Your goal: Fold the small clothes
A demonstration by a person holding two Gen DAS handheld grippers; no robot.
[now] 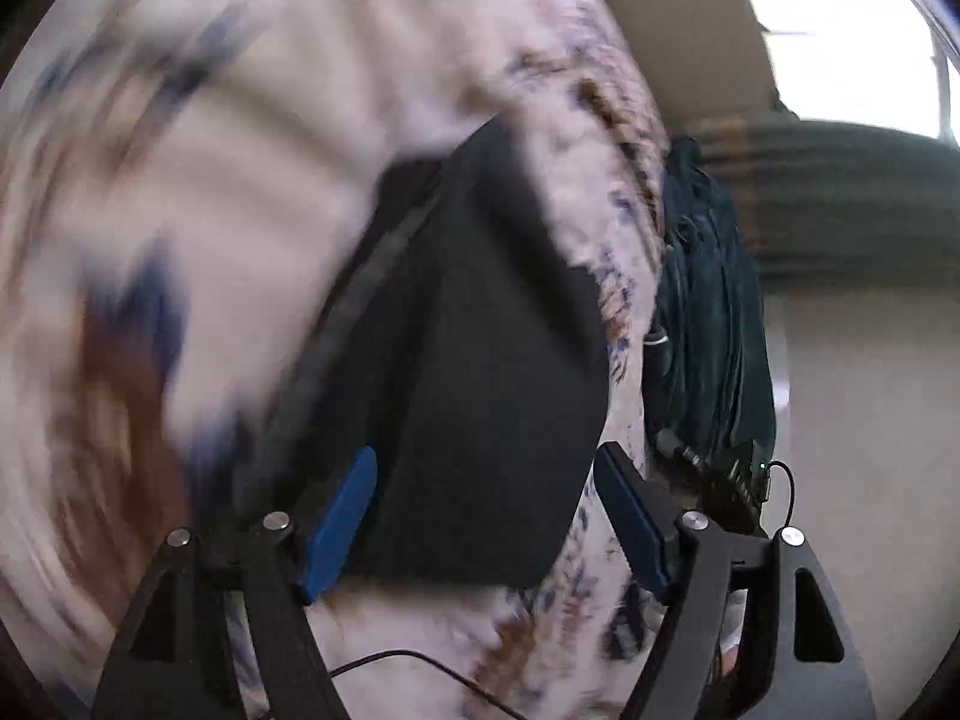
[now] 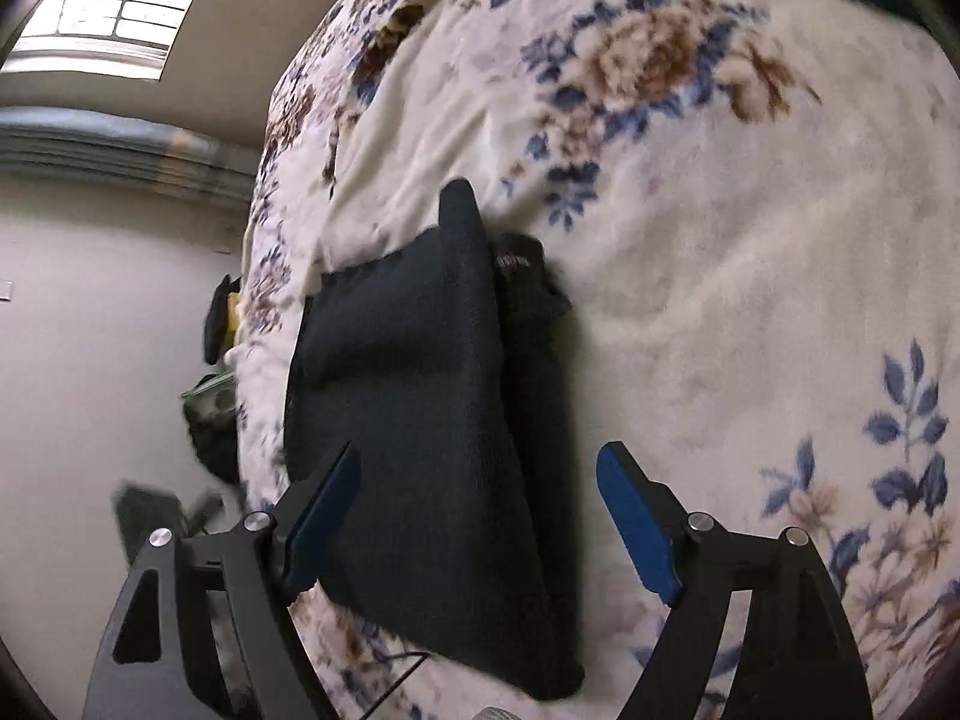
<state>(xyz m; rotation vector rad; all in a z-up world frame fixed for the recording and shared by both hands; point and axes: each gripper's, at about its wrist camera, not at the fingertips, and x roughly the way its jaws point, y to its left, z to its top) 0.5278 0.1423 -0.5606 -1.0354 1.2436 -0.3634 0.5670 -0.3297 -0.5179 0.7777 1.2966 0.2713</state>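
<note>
A small black garment (image 2: 444, 396) lies folded on a white blanket with blue and brown flowers (image 2: 690, 252). It also shows in the left wrist view (image 1: 480, 372), which is blurred by motion. My left gripper (image 1: 486, 516) is open, its blue pads on either side of the garment's near edge. My right gripper (image 2: 480, 516) is open too, its pads straddling the garment's near end. Neither gripper holds anything.
The blanket's edge drops off at the left in the right wrist view, with a pale floor (image 2: 90, 360) and dark items (image 2: 210, 420) beside it. A dark teal cloth (image 1: 708, 312) hangs past the blanket's edge in the left wrist view. A window (image 2: 114, 0) is behind.
</note>
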